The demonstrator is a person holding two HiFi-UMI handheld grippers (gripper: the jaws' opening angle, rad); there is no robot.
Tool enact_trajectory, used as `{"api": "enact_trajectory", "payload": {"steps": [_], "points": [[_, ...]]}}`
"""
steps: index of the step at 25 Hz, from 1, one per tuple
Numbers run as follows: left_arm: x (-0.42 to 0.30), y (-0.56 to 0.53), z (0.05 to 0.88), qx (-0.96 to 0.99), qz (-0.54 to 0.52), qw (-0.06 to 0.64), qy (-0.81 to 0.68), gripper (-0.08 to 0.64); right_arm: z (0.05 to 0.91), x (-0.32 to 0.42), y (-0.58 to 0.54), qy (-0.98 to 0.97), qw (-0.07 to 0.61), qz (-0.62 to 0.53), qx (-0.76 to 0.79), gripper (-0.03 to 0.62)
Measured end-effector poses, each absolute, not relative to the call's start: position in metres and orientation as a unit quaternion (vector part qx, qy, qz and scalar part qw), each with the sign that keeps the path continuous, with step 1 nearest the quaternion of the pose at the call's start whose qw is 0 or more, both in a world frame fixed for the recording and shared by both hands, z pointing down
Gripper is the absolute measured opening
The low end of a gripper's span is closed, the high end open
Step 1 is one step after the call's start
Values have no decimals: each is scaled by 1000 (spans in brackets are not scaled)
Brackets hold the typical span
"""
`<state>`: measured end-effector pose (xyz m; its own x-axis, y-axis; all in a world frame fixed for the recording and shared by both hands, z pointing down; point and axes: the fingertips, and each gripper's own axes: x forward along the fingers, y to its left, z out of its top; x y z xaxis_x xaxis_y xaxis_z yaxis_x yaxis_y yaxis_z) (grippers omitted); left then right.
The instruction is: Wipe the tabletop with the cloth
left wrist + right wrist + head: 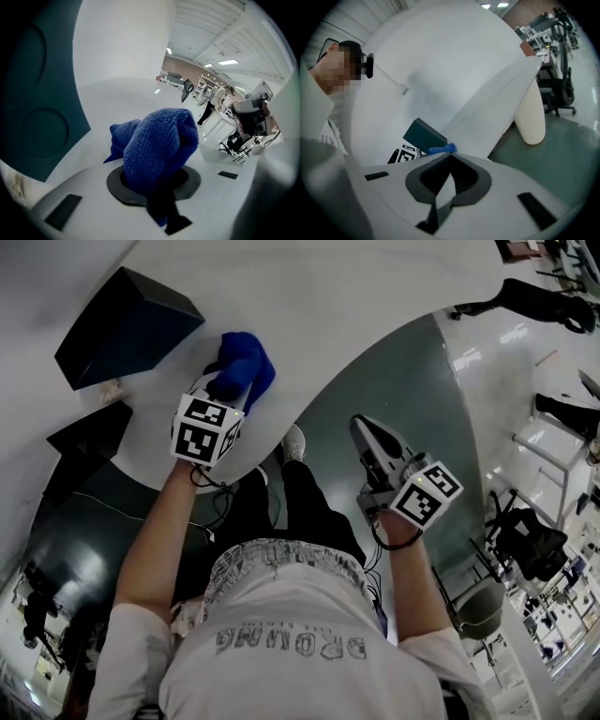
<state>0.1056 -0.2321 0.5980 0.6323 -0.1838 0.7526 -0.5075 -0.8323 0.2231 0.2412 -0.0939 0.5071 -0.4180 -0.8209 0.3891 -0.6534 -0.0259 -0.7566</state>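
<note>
Tabletop (pixel 328 315), one broad white sheet with a smooth matte face and a sweeping curved edge, fills most of the head view above a dark green floor (pixel 422 409). Two dark, hard-edged things lie at its left: a boxy block (pixel 127 324) and, nearer the edge, a flatter slab (pixel 89 432). One pale ribbed column (pixel 529 112) stands under the table in the right gripper view. Two grippers, each carrying a marker cube, are held by a person in a white shirt. The left gripper (pixel 225 390) is clamped on the single cloth (pixel 159 140), a bunched blue terry piece with a nubbly weave, over the tabletop near its edge; contact with the surface cannot be made out. The right gripper (pixel 449 157) hangs off the table above the floor, its jaws pressed together on nothing.
</note>
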Motion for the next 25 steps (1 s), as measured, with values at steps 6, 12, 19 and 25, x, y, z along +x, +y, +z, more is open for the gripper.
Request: {"api": "enact_trajectory", "payload": {"steps": [6, 12, 19, 25], "points": [[112, -234, 596, 879, 378, 216, -196, 83, 505, 246, -89, 692, 94, -477, -534, 6], [107, -233, 584, 885, 337, 228, -225, 83, 492, 240, -89, 706, 90, -465, -527, 6], [45, -216, 538, 895, 259, 245, -268, 81, 471, 204, -98, 736, 74, -453, -497, 6], [-58, -182, 517, 883, 220, 262, -321, 81, 467, 133, -105, 770, 47, -453, -446, 6]]}}
